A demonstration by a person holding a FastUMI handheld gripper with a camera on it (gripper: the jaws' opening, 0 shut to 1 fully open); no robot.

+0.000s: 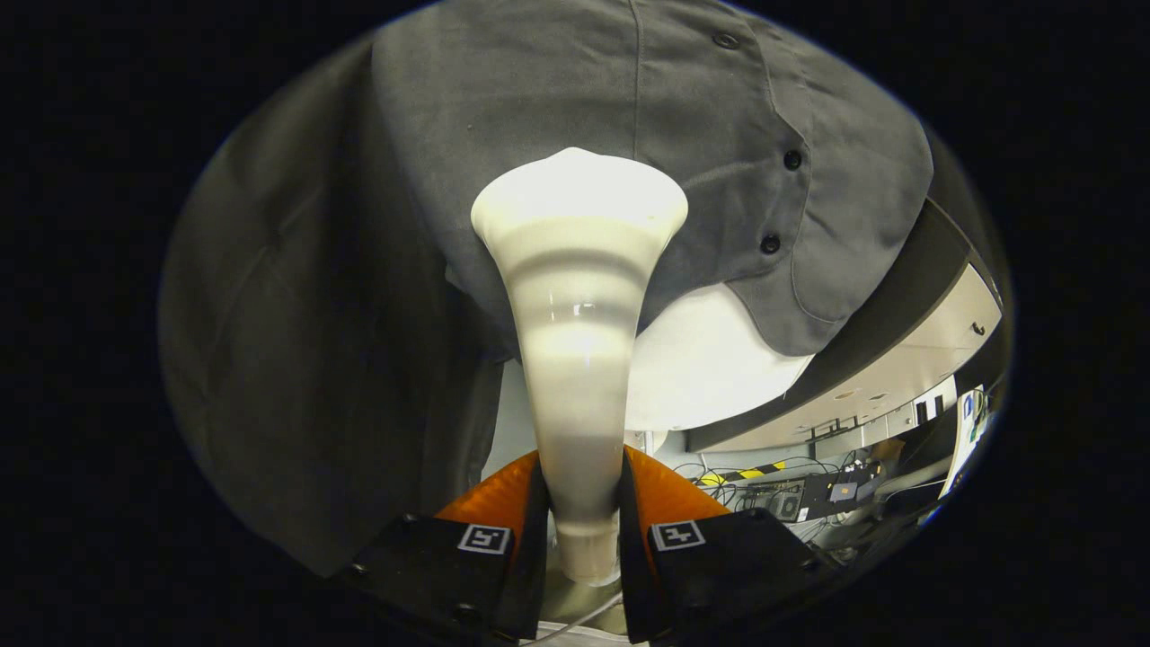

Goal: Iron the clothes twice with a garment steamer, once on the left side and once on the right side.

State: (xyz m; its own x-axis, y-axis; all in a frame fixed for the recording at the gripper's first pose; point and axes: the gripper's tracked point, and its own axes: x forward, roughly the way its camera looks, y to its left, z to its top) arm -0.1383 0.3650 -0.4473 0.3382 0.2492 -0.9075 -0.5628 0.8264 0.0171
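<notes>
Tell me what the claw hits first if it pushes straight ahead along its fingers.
The claw is shut on the steamer, whose wide head points at the grey shirt. That head would likely meet the shirt fabric first; it looks close or already touching, but depth is unclear.

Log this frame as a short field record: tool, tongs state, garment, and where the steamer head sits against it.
tool: white garment steamer, handle between the fingers, flared head pointing away from them
tongs: shut on the steamer handle, a finger on each side
garment: grey shirt with dark buttons, hanging beyond the tongs
head position: at the shirt front, beside the button placket; contact cannot be told
background: cluttered room past the shirt's hem
</notes>
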